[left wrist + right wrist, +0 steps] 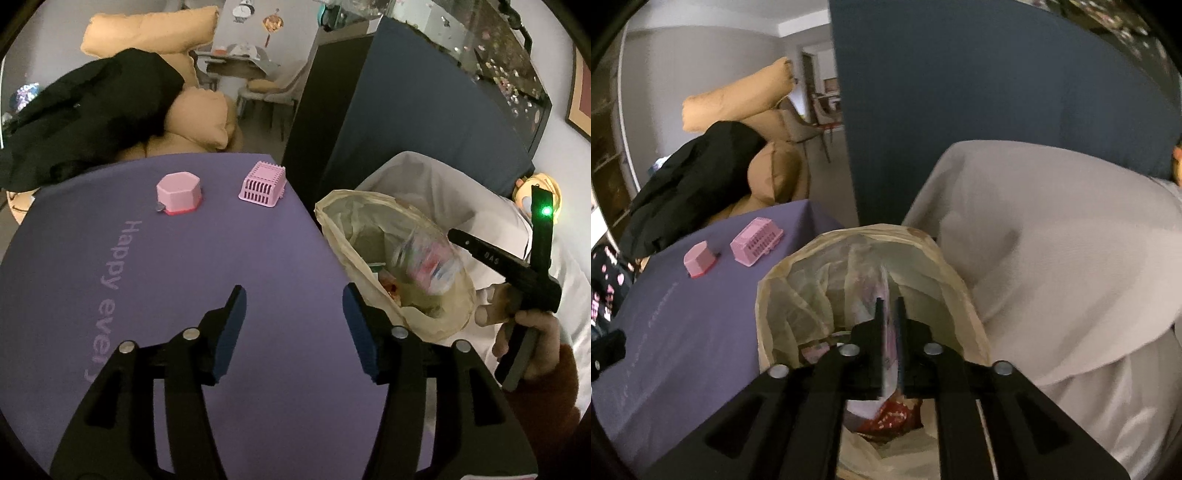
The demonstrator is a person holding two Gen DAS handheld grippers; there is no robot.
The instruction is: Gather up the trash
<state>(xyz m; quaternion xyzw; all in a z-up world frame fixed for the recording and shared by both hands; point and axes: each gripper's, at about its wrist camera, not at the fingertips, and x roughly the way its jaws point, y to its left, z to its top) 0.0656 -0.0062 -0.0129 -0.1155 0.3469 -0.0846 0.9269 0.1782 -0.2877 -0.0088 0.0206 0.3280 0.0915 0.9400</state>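
Dropping a piece of trash into the bag looks like the step in hand. The right claw hangs over the mouth of the translucent beige plastic trash bag, its jaws a narrow gap apart around a thin pink-and-white wrapper; whether the pads press it cannot be told. The left claw stands wide open and empty above the purple cloth-covered worktop.

Judging from this, the next move calls for letting the wrapper fall clear into the bag, then seeking more litter. The pink hexagonal box and the pink slatted plastic basket near the worktop's far edge may not be trash.

Only the left wrist view shows the person's hand gripping the right tool beside the bag. Only the right wrist view shows the wrapper between the jaws and a red printed packet deeper in the bag.
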